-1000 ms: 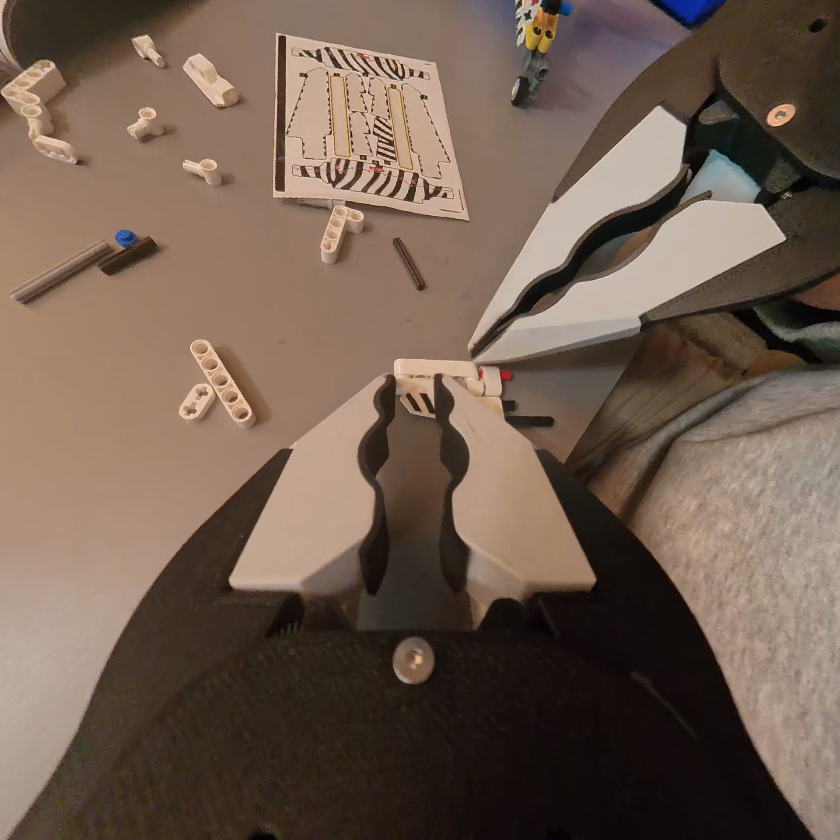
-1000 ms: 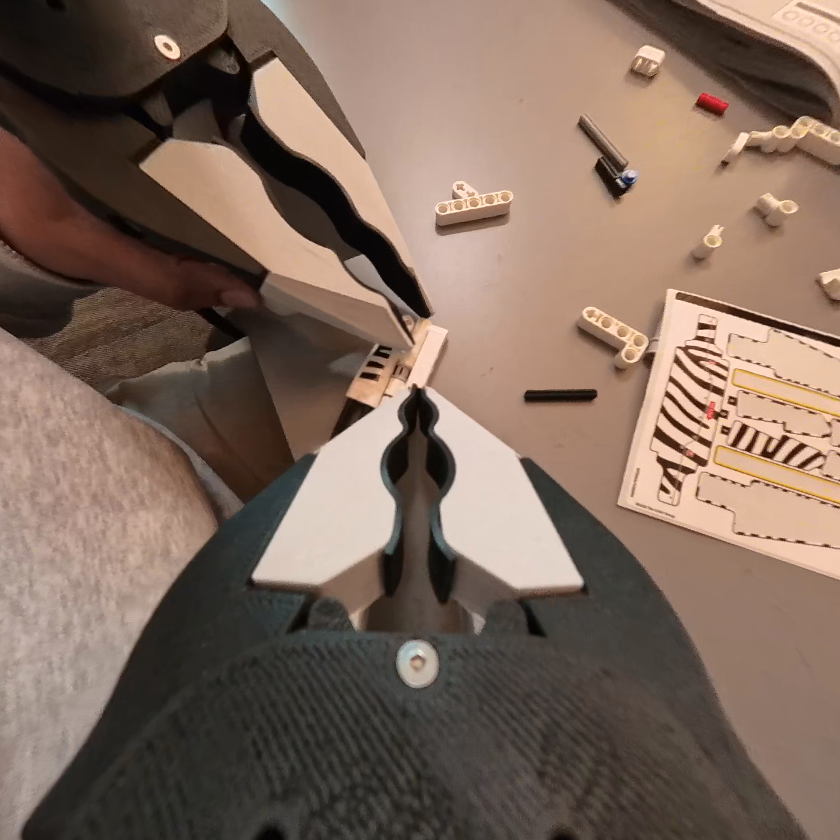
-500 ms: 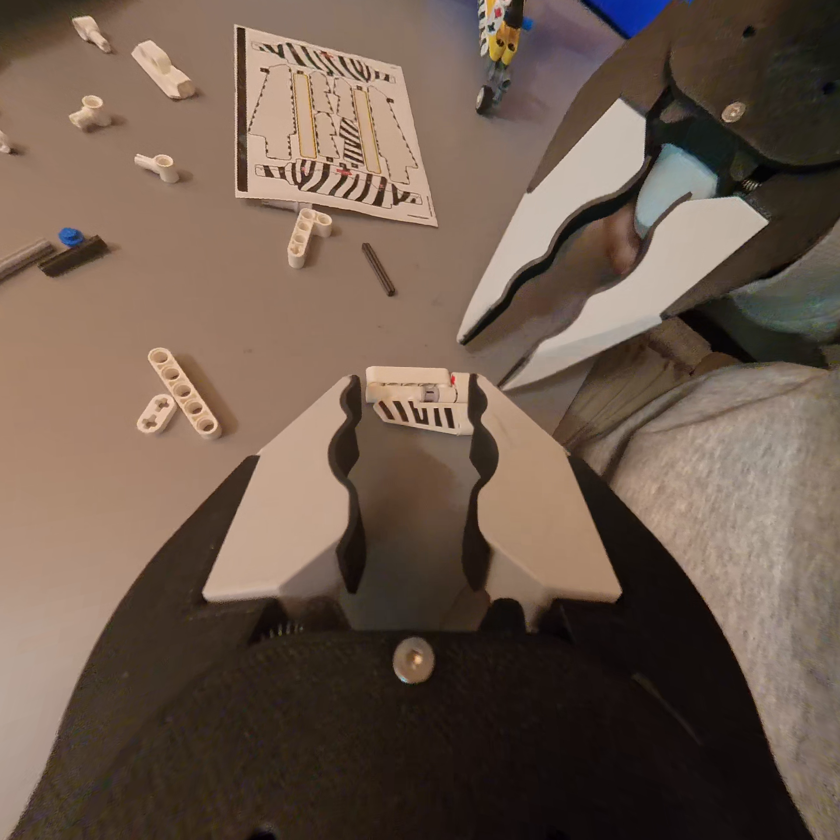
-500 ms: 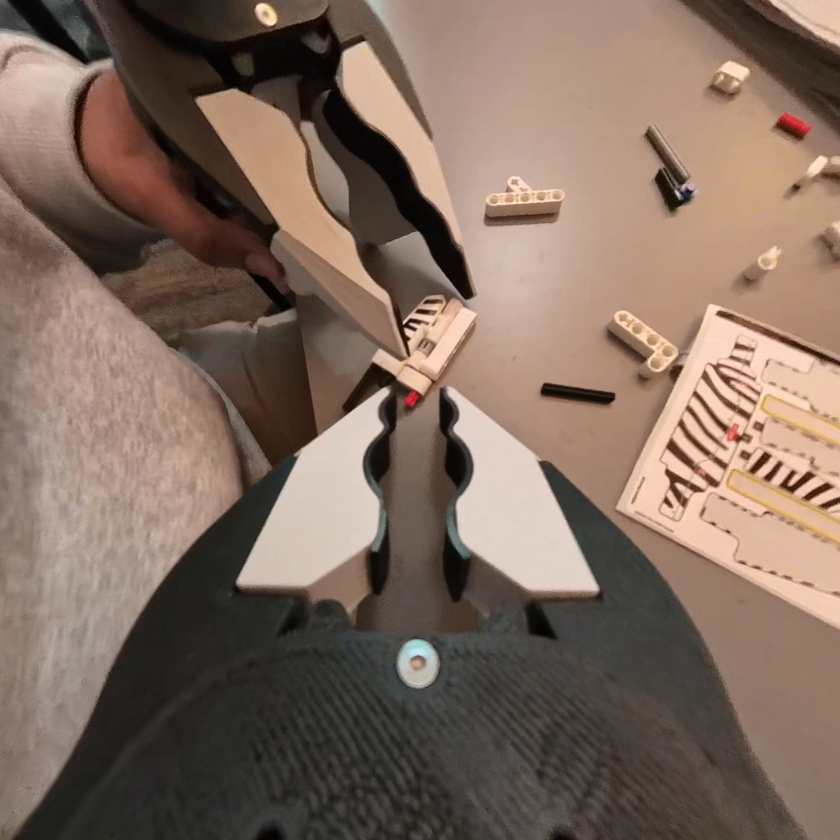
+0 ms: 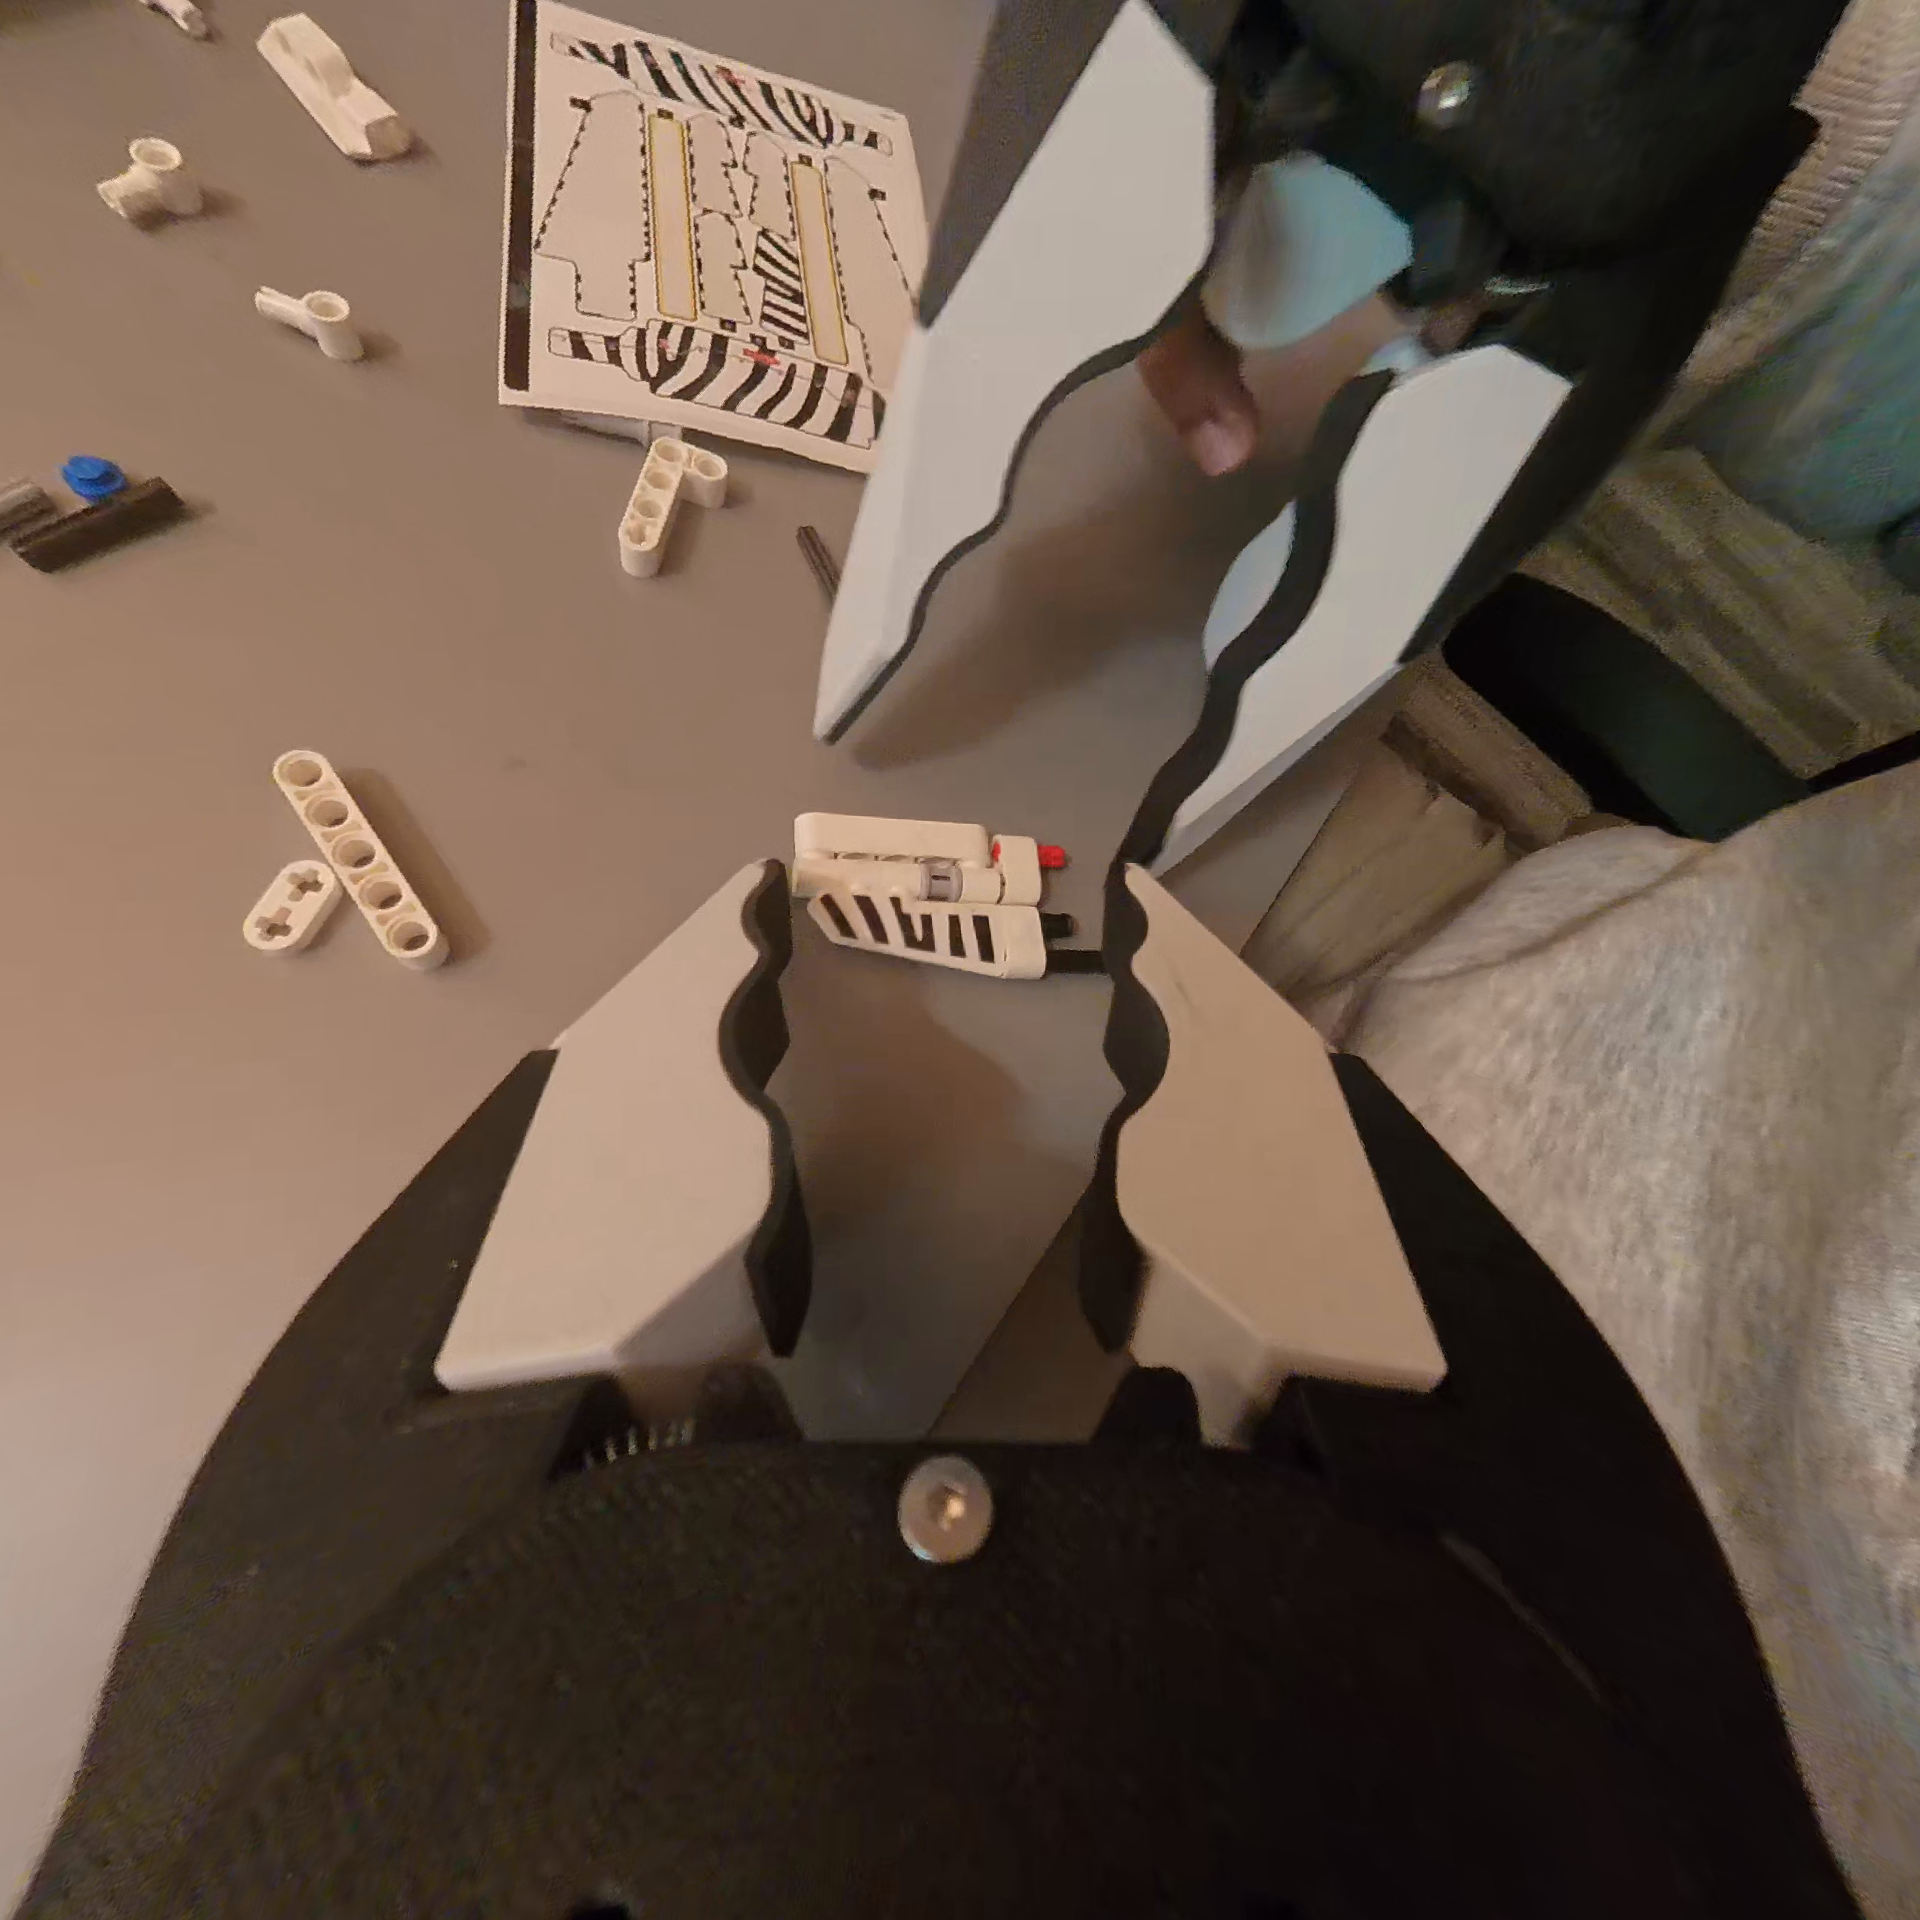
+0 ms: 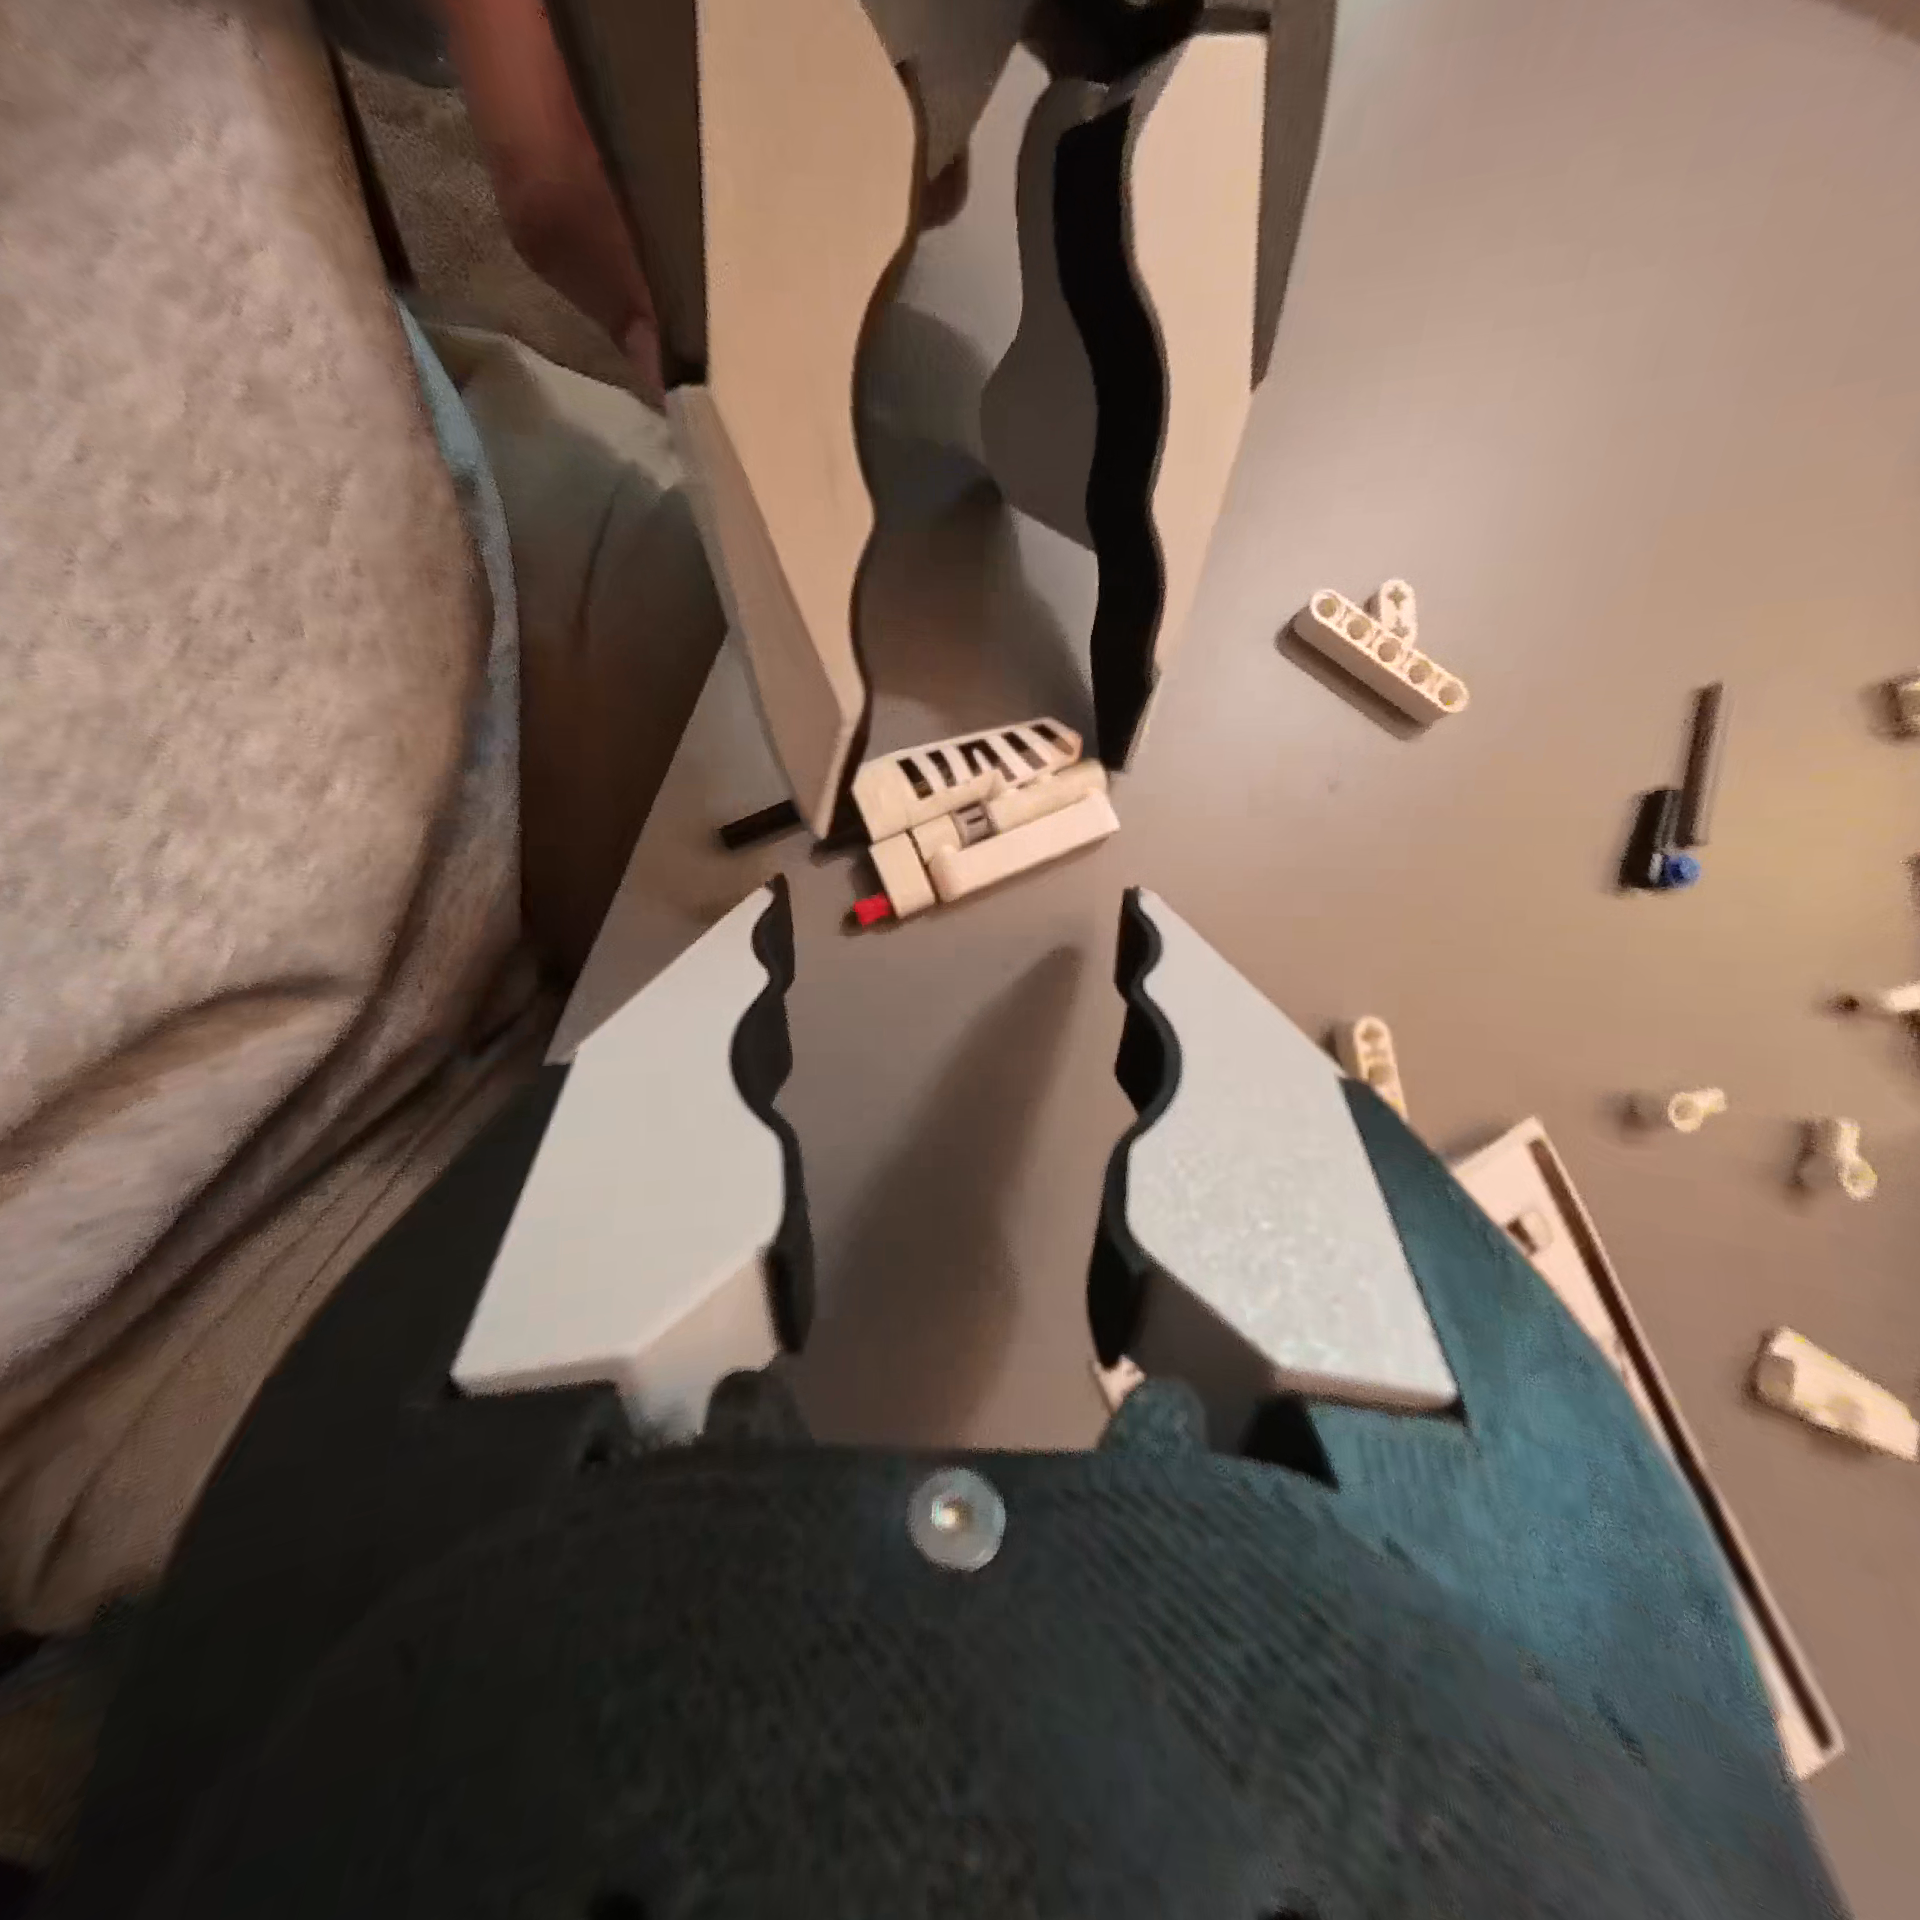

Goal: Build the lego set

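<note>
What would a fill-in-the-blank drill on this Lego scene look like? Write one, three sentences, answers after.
1. The jaws of both the left gripper and the right gripper are ____.
2. The striped white assembly lies on the grey ____.
3. The small pin sticking out of one end of the assembly is coloured ____.

Answers: open; table; red
</note>
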